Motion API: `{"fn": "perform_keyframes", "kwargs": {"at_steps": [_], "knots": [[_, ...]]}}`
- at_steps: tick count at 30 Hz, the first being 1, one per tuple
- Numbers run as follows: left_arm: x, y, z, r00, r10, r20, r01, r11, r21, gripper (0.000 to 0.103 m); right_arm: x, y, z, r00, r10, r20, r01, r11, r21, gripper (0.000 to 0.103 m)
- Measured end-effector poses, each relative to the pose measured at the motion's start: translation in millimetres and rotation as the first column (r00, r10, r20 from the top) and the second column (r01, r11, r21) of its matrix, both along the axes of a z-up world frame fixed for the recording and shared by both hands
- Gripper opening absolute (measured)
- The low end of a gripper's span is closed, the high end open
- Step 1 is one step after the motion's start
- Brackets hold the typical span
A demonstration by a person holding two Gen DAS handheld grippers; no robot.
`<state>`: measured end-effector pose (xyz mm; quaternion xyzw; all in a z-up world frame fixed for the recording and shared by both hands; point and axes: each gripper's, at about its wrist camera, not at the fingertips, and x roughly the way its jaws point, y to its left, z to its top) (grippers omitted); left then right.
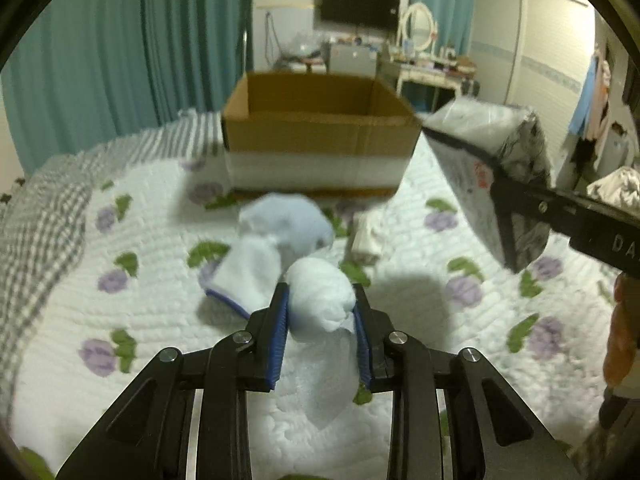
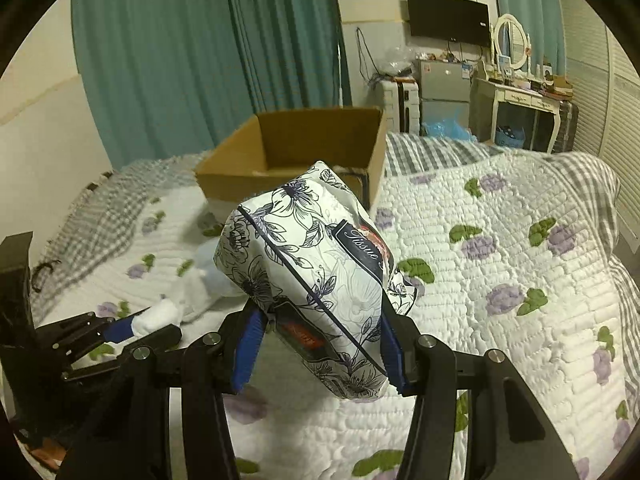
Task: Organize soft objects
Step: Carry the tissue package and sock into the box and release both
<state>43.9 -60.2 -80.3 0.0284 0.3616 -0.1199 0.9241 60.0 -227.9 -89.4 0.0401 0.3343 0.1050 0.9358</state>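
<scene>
My left gripper [image 1: 320,312] is shut on a white rolled sock [image 1: 320,300] just above the floral quilt. Two more pale socks [image 1: 280,232] lie right ahead of it, with a small cream cloth [image 1: 366,236] beside them. My right gripper [image 2: 320,344] is shut on a floral tissue pack [image 2: 316,276] and holds it in the air; the pack also shows in the left wrist view [image 1: 492,176] at the right. An open cardboard box [image 1: 316,136] stands on the bed beyond the socks, and it shows in the right wrist view [image 2: 296,152] too.
The white quilt [image 2: 500,280] with purple flowers covers the bed, with a grey checked border at its edges. Teal curtains [image 1: 120,48] hang at the left. A TV, a small fridge and a dressing table stand at the far wall.
</scene>
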Motion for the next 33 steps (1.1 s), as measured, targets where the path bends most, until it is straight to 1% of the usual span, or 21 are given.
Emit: {"fn": "perform_keyframes", "kwargs": {"at_steps": [4, 9, 12, 15, 18, 21, 25, 26, 28, 29, 33], "knots": [[-3, 3, 32, 0.998, 0.004, 0.067, -0.004, 1.0, 0.004, 0.028, -11, -1, 27, 0.999, 0.016, 0.044, -0.018, 0.999, 0.031, 0.051], [11, 3, 71, 0.991, 0.007, 0.13, -0.01, 1.0, 0.023, 0.028, -9, 2, 58, 0.995, 0.035, 0.096, -0.038, 0.999, 0.037, 0.051], [29, 0, 90, 0.987, 0.011, 0.163, -0.018, 0.999, 0.039, 0.028, 3, 3, 75, 0.992, 0.04, 0.124, -0.045, 0.998, 0.034, 0.051], [56, -2, 105, 0.982, 0.011, 0.187, -0.018, 0.999, 0.035, 0.028, 21, 3, 92, 0.987, 0.05, 0.152, -0.058, 0.997, 0.048, 0.051], [86, -8, 114, 0.976, 0.014, 0.216, -0.022, 0.999, 0.036, 0.028, 51, 3, 105, 0.984, 0.059, 0.17, -0.072, 0.995, 0.073, 0.051], [123, -15, 111, 0.973, 0.027, 0.229, -0.041, 0.998, 0.057, 0.028, 87, 8, 109, 0.983, 0.072, 0.17, -0.089, 0.992, 0.091, 0.051], [175, -20, 94, 0.975, 0.021, 0.219, -0.038, 0.997, 0.073, 0.029, 135, 12, 101, 0.985, 0.081, 0.151, -0.095, 0.992, 0.088, 0.051], [186, -21, 87, 0.976, 0.011, 0.216, -0.028, 0.996, 0.08, 0.031, 148, 12, 97, 0.987, 0.082, 0.14, -0.095, 0.991, 0.092, 0.051], [202, -23, 73, 0.977, 0.021, 0.212, -0.044, 0.993, 0.108, 0.031, 175, 9, 85, 0.99, 0.08, 0.116, -0.093, 0.99, 0.109, 0.051], [210, -24, 64, 0.98, 0.016, 0.197, -0.042, 0.991, 0.124, 0.032, 183, 7, 80, 0.991, 0.081, 0.107, -0.093, 0.989, 0.115, 0.051], [231, -23, 41, 0.987, 0.012, 0.16, -0.034, 0.99, 0.138, 0.033, 221, 2, 56, 0.995, 0.071, 0.074, -0.081, 0.987, 0.136, 0.051]]}}
